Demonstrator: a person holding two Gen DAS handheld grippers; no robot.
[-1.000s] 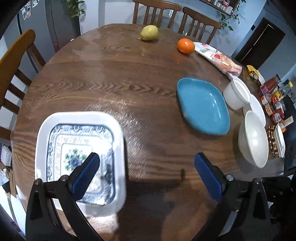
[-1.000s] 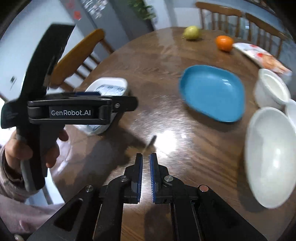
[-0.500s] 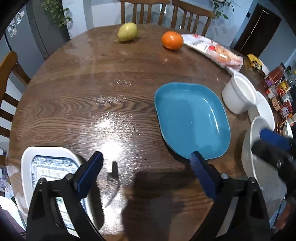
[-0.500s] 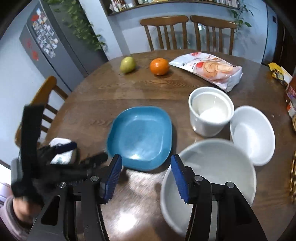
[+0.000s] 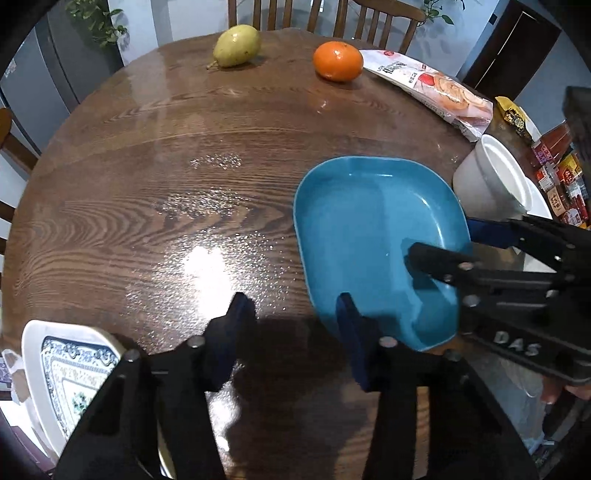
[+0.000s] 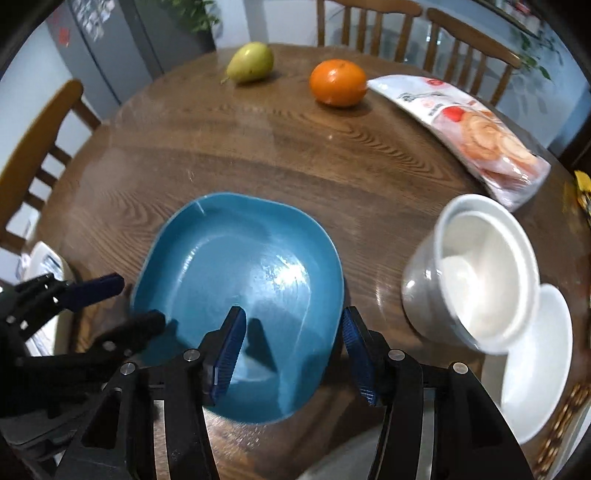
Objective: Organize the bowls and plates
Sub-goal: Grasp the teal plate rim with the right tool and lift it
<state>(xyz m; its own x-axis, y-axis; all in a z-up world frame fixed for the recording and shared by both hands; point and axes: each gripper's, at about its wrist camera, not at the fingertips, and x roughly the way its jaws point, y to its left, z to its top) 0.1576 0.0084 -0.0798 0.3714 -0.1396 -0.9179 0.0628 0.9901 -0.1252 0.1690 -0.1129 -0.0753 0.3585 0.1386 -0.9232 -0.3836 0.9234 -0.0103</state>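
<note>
A blue square plate lies flat on the round wooden table; it also shows in the right wrist view. My left gripper is open, its jaws straddling the plate's near left rim. My right gripper is open, straddling the plate's right rim; it shows from the side in the left wrist view. A white patterned rectangular plate sits at the near left edge. A deep white bowl and a shallow white bowl stand to the right.
A pear, an orange and a snack bag lie at the far side. Sauce packets crowd the right edge. Wooden chairs ring the table.
Both grippers moved in onto the blue plate. The left jaws narrowed and now straddle its left rim; the right moved from the big white bowl to the plate's right rim.
</note>
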